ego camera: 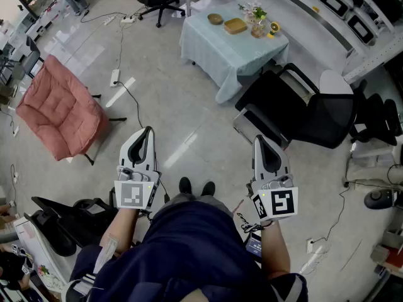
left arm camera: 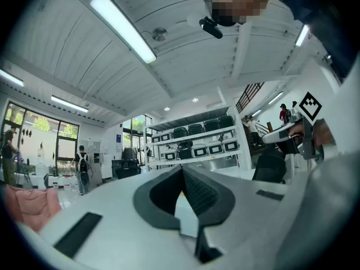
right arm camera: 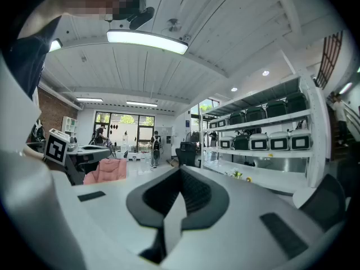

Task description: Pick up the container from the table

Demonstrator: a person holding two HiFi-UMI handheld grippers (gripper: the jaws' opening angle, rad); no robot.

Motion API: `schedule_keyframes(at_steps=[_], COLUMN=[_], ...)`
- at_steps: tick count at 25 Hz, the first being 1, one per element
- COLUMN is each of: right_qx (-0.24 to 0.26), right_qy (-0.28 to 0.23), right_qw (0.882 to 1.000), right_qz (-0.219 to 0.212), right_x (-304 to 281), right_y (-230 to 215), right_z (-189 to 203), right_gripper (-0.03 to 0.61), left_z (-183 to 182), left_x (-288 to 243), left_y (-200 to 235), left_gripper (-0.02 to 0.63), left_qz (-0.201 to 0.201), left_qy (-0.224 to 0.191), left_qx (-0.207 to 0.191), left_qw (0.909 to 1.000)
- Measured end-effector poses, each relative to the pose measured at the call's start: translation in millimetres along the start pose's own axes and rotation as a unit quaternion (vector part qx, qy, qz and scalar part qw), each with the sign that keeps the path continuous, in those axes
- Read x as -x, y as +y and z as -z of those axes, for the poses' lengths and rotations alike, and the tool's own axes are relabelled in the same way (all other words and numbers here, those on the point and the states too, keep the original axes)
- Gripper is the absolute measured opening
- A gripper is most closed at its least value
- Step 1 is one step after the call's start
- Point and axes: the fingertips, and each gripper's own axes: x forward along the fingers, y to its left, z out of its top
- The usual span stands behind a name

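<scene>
While closed, both tools (ego camera: 148,131) (ego camera: 259,139) level, abreast.

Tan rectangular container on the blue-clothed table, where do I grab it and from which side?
Tan rectangular container: likely pinch its near long rim from the table's front side; it lies flat and shallow, with a round dish and a glass jar flanking it.

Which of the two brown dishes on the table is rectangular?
The lighter tan dish, between the round brown dish and the flower glass.
</scene>
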Motion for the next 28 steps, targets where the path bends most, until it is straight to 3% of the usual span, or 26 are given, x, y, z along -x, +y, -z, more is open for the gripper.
schedule_keyframes(at_steps=[10,23,28], right_qx=[0.005,0.014,0.004], right_qy=[0.006,-0.015,-0.031], right_qw=[1.000,1.000,0.999], right_qz=[0.002,0.001,-0.019], right_x=[2.1,-1.4,-4.9], right_y=[2.0,10.6,13.6], right_z=[2.0,-2.6,-9.8], right_gripper=[-0.005,0.004,0.153], left_z=[5.5,4.3,4.5], left_x=[7.4,10.4,11.0], left_y=[3.5,5.7,7.2], left_gripper=[0.005,0.003,0.003], left_qz=[0.003,0.013,0.013], left_qy=[-0.005,0.005,0.013], left_qx=[-0.017,0.001,0.003], left_qw=[0.9998,0.9999,0.9998])
